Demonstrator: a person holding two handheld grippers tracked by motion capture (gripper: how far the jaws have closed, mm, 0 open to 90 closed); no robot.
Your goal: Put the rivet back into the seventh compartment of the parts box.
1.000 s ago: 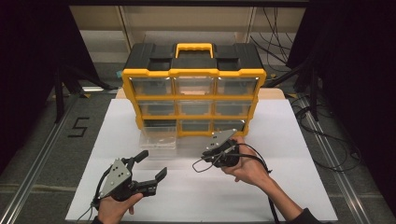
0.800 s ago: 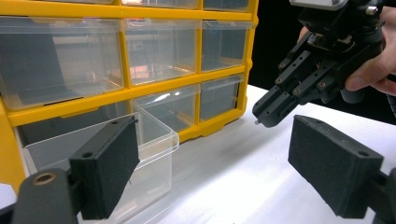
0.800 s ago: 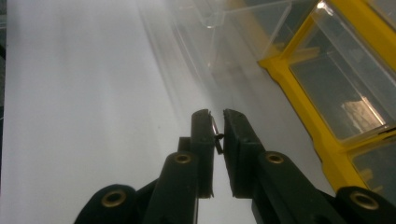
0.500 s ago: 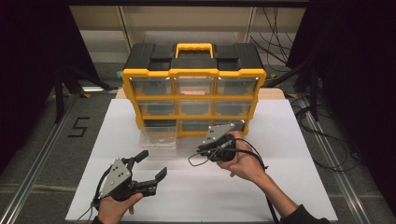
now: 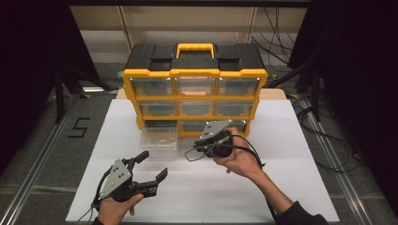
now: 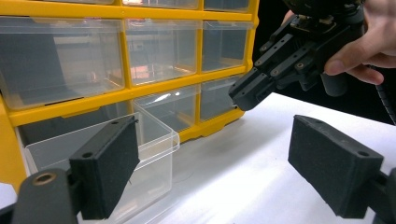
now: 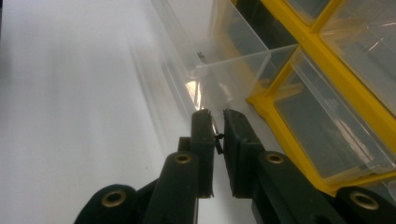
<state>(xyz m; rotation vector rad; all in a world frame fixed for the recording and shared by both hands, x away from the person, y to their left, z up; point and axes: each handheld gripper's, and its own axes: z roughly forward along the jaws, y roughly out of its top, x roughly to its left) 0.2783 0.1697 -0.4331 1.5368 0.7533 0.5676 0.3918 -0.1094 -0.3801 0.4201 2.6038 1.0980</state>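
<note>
High view shows a yellow and black drawer organizer (image 5: 195,89) standing at the far part of a white table (image 5: 281,187), with a clear plastic drawer (image 5: 159,139) pulled out of its bottom left slot and resting on the table in front of it. The left gripper (image 5: 150,168) lies low near the person's side, its jaws wide apart and holding nothing. The right gripper (image 5: 199,144) is held just right of the clear drawer, in front of the bottom row, pointing left toward it. Left gripper view looks between its own two wide black jaws at the organizer (image 6: 116,93); the clear drawer (image 6: 107,154) is near the left jaw, and the right gripper (image 6: 261,79) hangs above the table with its jaws close together. Right gripper view shows the right gripper (image 7: 217,116) with its jaws narrow, and a small thin dark thing (image 7: 217,136) sits between them; I cannot tell what it is. The corner of the clear drawer (image 7: 219,60) is just ahead of the tips. I judge the drawer to be light, stiff and rather slippery, with thin walls that may crack under a hard squeeze, so the best hold is over the upper rim of one wall, one jaw inside and one outside.
</note>
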